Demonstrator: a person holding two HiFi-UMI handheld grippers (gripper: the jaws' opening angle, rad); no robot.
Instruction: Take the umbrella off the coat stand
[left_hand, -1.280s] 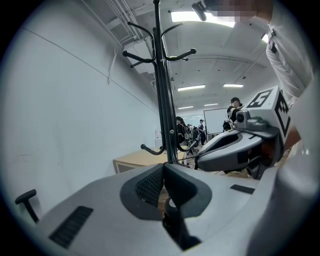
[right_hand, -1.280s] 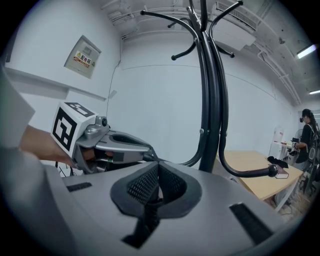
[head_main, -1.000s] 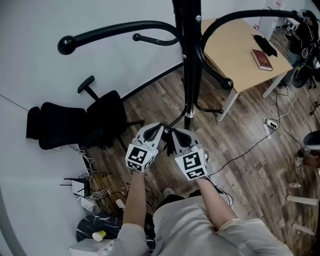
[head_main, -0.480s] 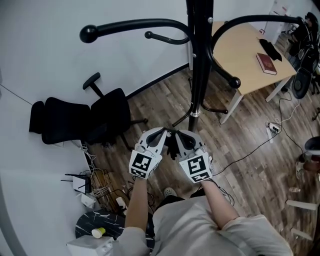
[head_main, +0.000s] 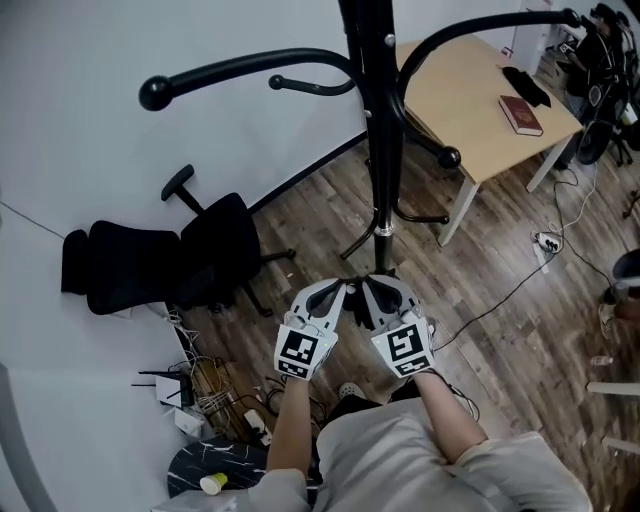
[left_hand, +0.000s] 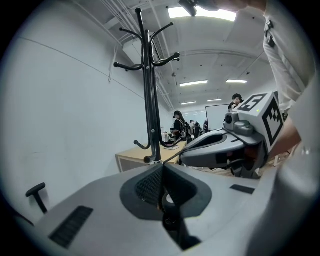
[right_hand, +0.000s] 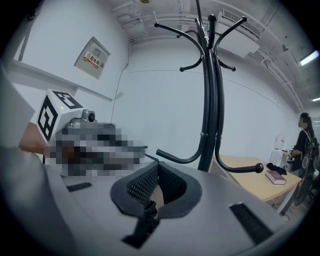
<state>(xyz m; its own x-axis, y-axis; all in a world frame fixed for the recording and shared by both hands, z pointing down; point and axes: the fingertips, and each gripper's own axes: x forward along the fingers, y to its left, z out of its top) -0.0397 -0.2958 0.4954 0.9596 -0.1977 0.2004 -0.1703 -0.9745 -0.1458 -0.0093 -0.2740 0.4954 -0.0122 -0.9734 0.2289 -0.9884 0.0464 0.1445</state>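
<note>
Both closed on nothing, left tongs (head_main: 343, 287) beside right tongs (head_main: 366, 285), just short of coat stand (head_main: 381, 150) base

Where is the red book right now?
In the head view, the red book lies upper right on the wooden table, beside a black object, right of the coat stand.

Head view: white left gripper (head_main: 337, 291) and white right gripper (head_main: 371, 288) sit side by side, low centre, tips near the foot of the black metal coat stand (head_main: 384, 150). Dark item between them, can't identify it. Black office chair (head_main: 210, 245) stands left by the wall. Light wooden desk (head_main: 460, 100) at top right carries a dark red book (head_main: 520, 114).
</note>
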